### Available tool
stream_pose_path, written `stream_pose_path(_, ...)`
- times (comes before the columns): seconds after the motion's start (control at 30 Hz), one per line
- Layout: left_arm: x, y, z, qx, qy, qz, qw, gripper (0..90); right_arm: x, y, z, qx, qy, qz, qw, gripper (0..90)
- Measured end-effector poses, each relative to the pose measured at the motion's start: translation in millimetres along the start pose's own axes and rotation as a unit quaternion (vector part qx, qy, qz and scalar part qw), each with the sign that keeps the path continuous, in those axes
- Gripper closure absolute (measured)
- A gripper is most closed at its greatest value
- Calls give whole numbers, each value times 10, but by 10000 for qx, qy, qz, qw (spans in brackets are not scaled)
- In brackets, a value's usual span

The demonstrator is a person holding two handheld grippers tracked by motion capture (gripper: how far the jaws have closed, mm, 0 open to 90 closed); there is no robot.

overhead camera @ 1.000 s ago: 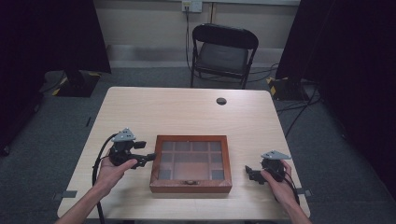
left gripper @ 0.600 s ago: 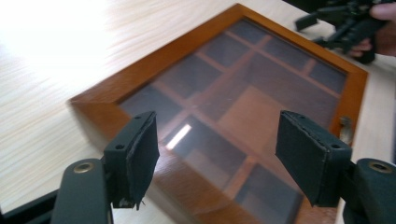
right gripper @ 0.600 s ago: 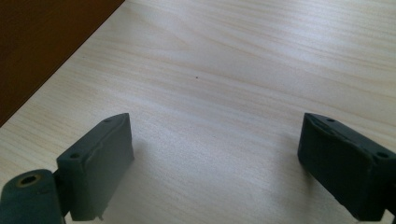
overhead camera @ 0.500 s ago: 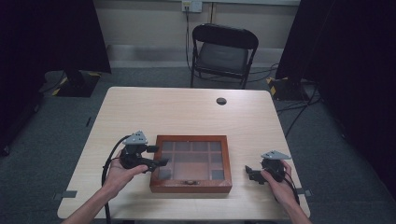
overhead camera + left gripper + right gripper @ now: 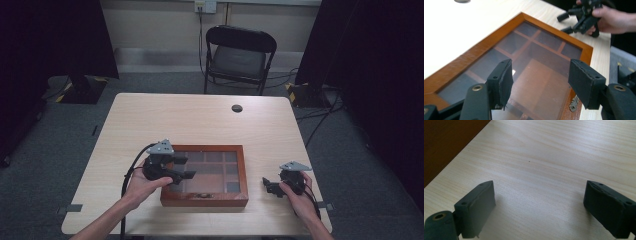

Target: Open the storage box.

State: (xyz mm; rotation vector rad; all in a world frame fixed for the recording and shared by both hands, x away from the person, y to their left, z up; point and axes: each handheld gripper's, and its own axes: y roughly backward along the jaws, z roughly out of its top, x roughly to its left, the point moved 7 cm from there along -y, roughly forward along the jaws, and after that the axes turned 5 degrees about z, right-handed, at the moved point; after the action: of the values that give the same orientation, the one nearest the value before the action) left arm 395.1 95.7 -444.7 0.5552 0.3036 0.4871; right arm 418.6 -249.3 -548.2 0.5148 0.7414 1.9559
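Note:
A shallow wooden box (image 5: 205, 199) with a glass lid and several compartments lies near the table's front edge. My left gripper (image 5: 189, 168) hovers over the left part of the lid, pointing right. In the left gripper view its jaws (image 5: 540, 85) stand apart above the glass (image 5: 534, 65); they have just been closing and nothing is between them. A brass clasp (image 5: 574, 104) sits on the box's front wall. My right gripper (image 5: 268, 186) rests to the right of the box, open over bare table (image 5: 539, 207), with the box's side (image 5: 446, 142) at its left.
The light wooden table (image 5: 200, 120) has a round cable hole (image 5: 237, 108) at the back. A black folding chair (image 5: 239, 55) stands behind it. Dark curtains hang at both sides. The right hand's gripper (image 5: 564, 23) appears beyond the box's far corner.
My left gripper has moved right, from beside the box's left edge to above its glass lid. The right gripper has stayed where it was.

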Motion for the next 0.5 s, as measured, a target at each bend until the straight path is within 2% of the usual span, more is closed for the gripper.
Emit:
stream_pose_path(0.07, -38, -41, -17, 92, -111, 42, 9999, 372, 0, 0, 0, -1, 2, -1, 10000, 98)
stream_pose_path(0.23, -99, -73, -24, 62, -181, 34, 9998, 401, 0, 0, 0, -2, 2, 0, 10000, 98)
stream_pose_path(0.27, -131, -87, -32, 2, -159, -54, 9999, 420, 0, 0, 0, 1, -1, 1, 10000, 98)
stream_pose_path(0.37, -168, -107, -50, 28, -179, -97, 9998, 459, 0, 0, 0, 0, -1, 0, 10000, 98)
stream_pose_path(0.43, -227, -133, -78, 105, -305, -124, 9994, 511, 0, 0, 0, -1, 1, 0, 10000, 98)
stream_pose_path(0.5, -276, -143, -85, 71, -301, -297, 9991, 579, 0, 0, 0, 0, 0, 0, 10000, 98)
